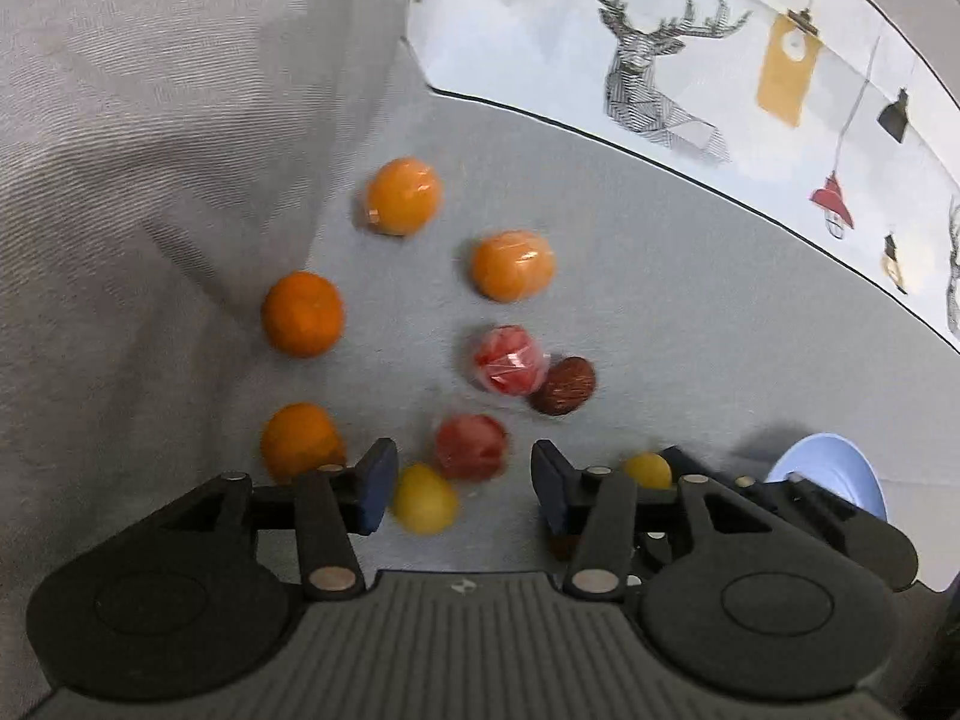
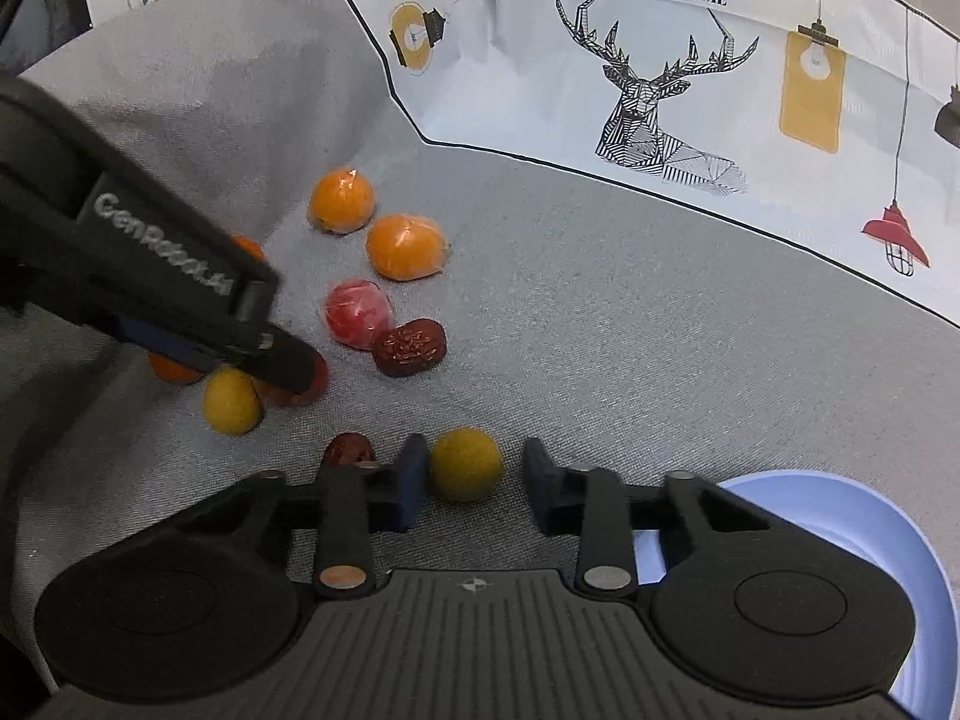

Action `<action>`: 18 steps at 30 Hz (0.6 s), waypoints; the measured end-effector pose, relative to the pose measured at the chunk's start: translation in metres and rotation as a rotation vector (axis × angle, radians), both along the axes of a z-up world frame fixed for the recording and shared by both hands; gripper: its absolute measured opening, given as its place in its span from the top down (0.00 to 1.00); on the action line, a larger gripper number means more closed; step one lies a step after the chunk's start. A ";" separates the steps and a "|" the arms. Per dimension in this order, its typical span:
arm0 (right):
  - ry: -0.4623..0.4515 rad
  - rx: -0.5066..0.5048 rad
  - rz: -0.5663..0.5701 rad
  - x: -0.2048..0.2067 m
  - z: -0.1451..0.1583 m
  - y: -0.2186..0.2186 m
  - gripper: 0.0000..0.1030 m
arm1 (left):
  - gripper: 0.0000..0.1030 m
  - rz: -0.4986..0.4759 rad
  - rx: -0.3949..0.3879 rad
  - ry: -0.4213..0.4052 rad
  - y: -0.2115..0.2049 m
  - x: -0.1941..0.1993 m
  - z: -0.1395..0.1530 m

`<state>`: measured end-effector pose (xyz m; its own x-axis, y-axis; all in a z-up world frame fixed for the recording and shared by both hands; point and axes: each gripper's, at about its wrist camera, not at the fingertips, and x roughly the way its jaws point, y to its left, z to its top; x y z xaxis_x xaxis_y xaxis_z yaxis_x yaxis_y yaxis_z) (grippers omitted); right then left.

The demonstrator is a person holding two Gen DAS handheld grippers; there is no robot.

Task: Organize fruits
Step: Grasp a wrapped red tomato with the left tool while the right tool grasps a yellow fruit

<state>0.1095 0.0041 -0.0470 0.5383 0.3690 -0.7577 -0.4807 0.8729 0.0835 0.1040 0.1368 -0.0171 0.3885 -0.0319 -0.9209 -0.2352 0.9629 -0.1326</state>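
Fruit lies scattered on a grey cloth (image 1: 690,300). My left gripper (image 1: 465,489) points steeply down and stands open. A yellow fruit (image 1: 423,498) lies against its left finger and a red fruit (image 1: 471,447) just beyond the gap; neither is gripped. My right gripper (image 2: 477,489) is open around a yellow-green fruit (image 2: 465,465): the left pad touches it, the right pad stands clear. In the right wrist view the left gripper (image 2: 252,360) hangs over the yellow fruit (image 2: 231,402) and half hides a red one. Several oranges (image 1: 303,315) lie further off.
A pale blue bowl (image 2: 870,540) sits at the lower right, also seen at the right edge as the bowl (image 1: 834,474). A wrapped red fruit (image 2: 360,315) and a dark date (image 2: 411,348) touch. Another date (image 2: 345,450) lies by my right gripper's left finger. A printed cloth (image 2: 660,90) lies behind.
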 end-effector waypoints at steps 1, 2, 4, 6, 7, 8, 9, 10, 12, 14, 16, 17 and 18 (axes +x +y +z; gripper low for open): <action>0.002 0.002 0.002 0.000 0.001 -0.001 0.73 | 0.47 -0.008 0.009 -0.001 -0.003 0.002 0.000; 0.005 0.005 0.001 0.000 0.001 -0.001 0.73 | 0.47 -0.016 0.020 -0.003 -0.006 0.003 -0.002; 0.012 0.013 -0.006 0.000 0.004 -0.003 0.73 | 0.47 -0.028 0.035 -0.001 -0.011 0.006 -0.004; 0.013 0.019 -0.015 0.001 0.006 -0.004 0.73 | 0.47 -0.044 0.051 0.015 -0.015 0.009 -0.008; 0.012 0.023 -0.019 0.002 0.007 -0.004 0.73 | 0.47 -0.054 0.062 0.024 -0.016 0.011 -0.013; 0.010 0.029 -0.023 0.002 0.009 -0.005 0.73 | 0.50 -0.065 0.080 0.035 -0.019 0.013 -0.015; 0.008 0.032 -0.025 0.002 0.010 -0.006 0.73 | 0.63 -0.074 0.098 0.044 -0.020 0.013 -0.017; 0.005 0.036 -0.028 0.001 0.012 -0.008 0.73 | 0.68 -0.080 0.110 0.050 -0.021 0.013 -0.018; -0.002 0.047 -0.038 0.001 0.016 -0.011 0.73 | 0.68 -0.082 0.106 0.036 -0.021 0.012 -0.016; -0.014 0.067 -0.049 -0.001 0.024 -0.018 0.73 | 0.68 -0.091 0.110 0.009 -0.021 0.009 -0.012; -0.037 0.088 -0.050 -0.009 0.036 -0.027 0.73 | 0.68 -0.103 0.125 -0.020 -0.023 0.005 -0.006; -0.056 0.097 -0.049 -0.012 0.044 -0.033 0.73 | 0.68 -0.108 0.132 -0.045 -0.023 0.001 0.001; -0.070 0.102 -0.050 -0.013 0.051 -0.037 0.73 | 0.68 -0.113 0.146 -0.072 -0.024 -0.002 0.007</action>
